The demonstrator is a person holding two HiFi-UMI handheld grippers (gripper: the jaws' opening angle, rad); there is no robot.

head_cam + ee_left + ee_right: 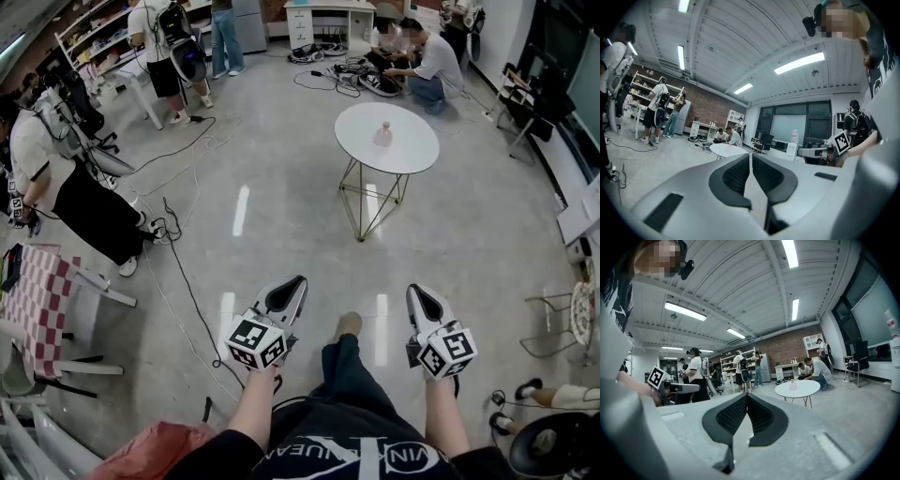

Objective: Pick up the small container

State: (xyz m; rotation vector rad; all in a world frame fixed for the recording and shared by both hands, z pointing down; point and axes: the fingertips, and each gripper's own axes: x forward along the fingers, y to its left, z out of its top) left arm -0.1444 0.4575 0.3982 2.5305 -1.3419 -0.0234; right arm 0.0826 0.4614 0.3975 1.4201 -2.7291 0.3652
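Observation:
A small pink container [383,134] stands upright near the middle of a round white table [410,155], a few steps ahead of me. It shows as a tiny pale shape, the container [792,386], on the table [801,389] in the right gripper view. In the left gripper view only the table [725,149] is plain. My left gripper [294,285] and right gripper [419,293] are held low in front of my body, far short of the table. Both are shut with nothing between their jaws.
Cables trail over the grey floor left of the table. Two people crouch behind the table [427,62]. Others stand at the left by shelves [89,37]. A checked cloth table [33,300] is at my left, chairs [530,103] and a wire stool [567,328] at my right.

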